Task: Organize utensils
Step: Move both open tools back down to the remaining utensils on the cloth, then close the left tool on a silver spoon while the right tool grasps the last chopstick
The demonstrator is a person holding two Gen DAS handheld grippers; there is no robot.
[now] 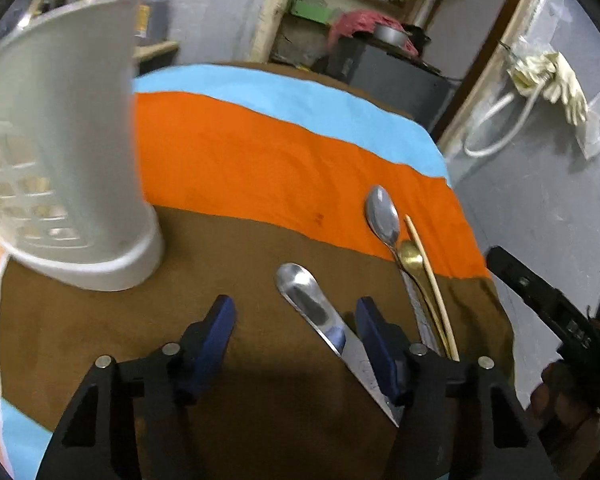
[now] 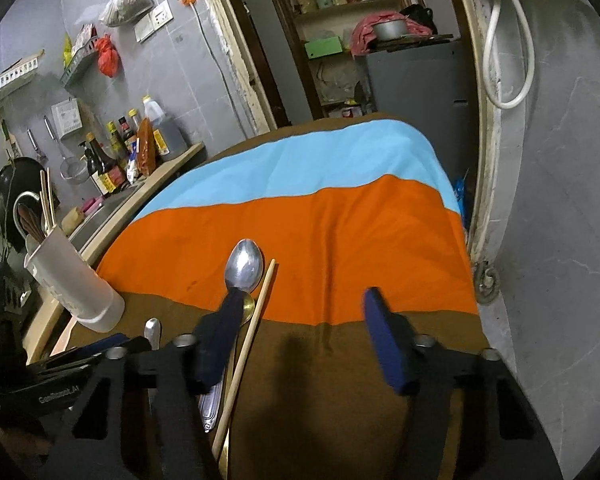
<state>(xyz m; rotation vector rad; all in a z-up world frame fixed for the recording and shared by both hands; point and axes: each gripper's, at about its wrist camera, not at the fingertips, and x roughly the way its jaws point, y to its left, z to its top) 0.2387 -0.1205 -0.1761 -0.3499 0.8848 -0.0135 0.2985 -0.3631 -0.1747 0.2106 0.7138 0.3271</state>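
Observation:
A white plastic utensil holder (image 1: 68, 168) stands at the left on the brown cloth; it also shows in the right wrist view (image 2: 74, 280) with chopsticks in it. A butter knife (image 1: 319, 316) lies just inside my left gripper's right finger. A silver spoon (image 1: 381, 216), a small gold spoon (image 1: 411, 256) and a wooden chopstick (image 1: 429, 280) lie to the right. My left gripper (image 1: 296, 312) is open and empty. My right gripper (image 2: 303, 304) is open; its left finger sits over the silver spoon (image 2: 244, 264), beside the chopstick (image 2: 252, 328).
The table wears a striped cloth, brown (image 2: 319, 380), orange (image 2: 339, 248) and light blue (image 2: 300, 168). A counter with sauce bottles (image 2: 132, 148) runs along the left. The table's right edge drops off by a grey wall (image 2: 559, 240).

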